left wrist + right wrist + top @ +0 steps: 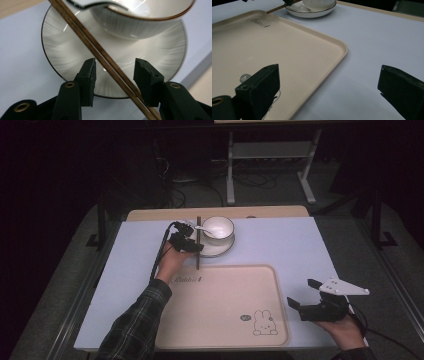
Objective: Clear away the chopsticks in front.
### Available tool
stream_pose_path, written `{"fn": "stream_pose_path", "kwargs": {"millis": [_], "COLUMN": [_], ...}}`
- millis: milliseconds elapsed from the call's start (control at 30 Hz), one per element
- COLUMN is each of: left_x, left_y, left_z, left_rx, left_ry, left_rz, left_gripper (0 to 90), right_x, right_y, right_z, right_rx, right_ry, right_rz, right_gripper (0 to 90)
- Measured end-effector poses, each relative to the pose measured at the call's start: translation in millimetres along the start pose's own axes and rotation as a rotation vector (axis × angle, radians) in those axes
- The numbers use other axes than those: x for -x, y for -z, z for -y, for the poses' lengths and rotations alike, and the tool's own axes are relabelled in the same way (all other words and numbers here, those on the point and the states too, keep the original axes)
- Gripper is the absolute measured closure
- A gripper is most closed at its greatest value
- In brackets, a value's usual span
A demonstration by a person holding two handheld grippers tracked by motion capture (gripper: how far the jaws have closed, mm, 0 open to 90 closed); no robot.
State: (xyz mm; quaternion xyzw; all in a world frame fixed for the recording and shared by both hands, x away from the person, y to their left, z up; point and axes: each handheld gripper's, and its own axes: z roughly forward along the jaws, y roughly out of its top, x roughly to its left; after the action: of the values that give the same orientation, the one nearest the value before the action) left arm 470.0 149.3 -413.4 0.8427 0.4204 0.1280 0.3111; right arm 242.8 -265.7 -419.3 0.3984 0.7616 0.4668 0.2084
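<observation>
Brown wooden chopsticks [100, 52] lie across white ribbed saucer [62, 50], at 9 o'clock of bowl [217, 226]. Left gripper [115, 72] straddles pair, jaws apart, no contact. Grasp step; next: close squarely. Right gripper [302, 294] open, idle.

Looks like a lab or recording room, not a home. Dim all round, with one lit table [300, 245] under a pale lilac cover. Behind it, a bare grey floor [280, 190], loose cables [175, 185] in a tangle, and the white metal legs of a stand [232, 170]. On the table, staged tableware: a beige tray [220, 305], a saucer [220, 247] and a bowl [218, 227].
</observation>
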Motion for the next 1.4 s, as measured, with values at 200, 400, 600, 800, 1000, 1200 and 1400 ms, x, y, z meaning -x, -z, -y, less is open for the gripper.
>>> {"fn": "stream_pose_path", "kwargs": {"millis": [200, 400, 600, 800, 1000, 1200, 1400], "left_x": [-0.3, -5.8, -13.9, -21.4, -25.6, -27.9, -27.5], "left_y": [-7.1, -13.3, -16.3, -18.3, -19.2, -18.7, -3.0], "left_z": [-0.7, -3.5, -6.2, -6.0, -8.9, -9.0, -6.7], "left_rx": [-0.008, -0.015, -0.003, 0.034, 0.034, 0.033, 0.060], "left_ry": [-0.001, 0.013, 0.027, 0.039, 0.049, 0.053, 0.050], "left_rz": [-0.022, -0.058, -0.083, -0.082, -0.077, -0.076, -0.059], "left_gripper": [58.9, 63.9, 69.2, 74.8, 77.3, 74.0, 63.3], "right_x": [0.0, 0.2, 0.9, 1.2, 1.0, 1.0, 0.8], "right_y": [0.4, 0.8, 1.3, 1.8, 2.0, 2.3, 2.7], "right_z": [-0.1, -0.1, 0.1, 0.1, 0.1, 0.4, 0.5], "right_rx": [0.001, 0.004, 0.005, 0.009, 0.011, 0.012, 0.012], "right_ry": [-0.002, 0.000, -0.002, -0.005, -0.005, -0.003, -0.003], "right_rz": [0.000, -0.002, -0.001, 0.000, -0.001, -0.003, -0.004], "right_gripper": [3.5, 3.5, 3.6, 3.7, 3.7, 3.7, 3.7]}}
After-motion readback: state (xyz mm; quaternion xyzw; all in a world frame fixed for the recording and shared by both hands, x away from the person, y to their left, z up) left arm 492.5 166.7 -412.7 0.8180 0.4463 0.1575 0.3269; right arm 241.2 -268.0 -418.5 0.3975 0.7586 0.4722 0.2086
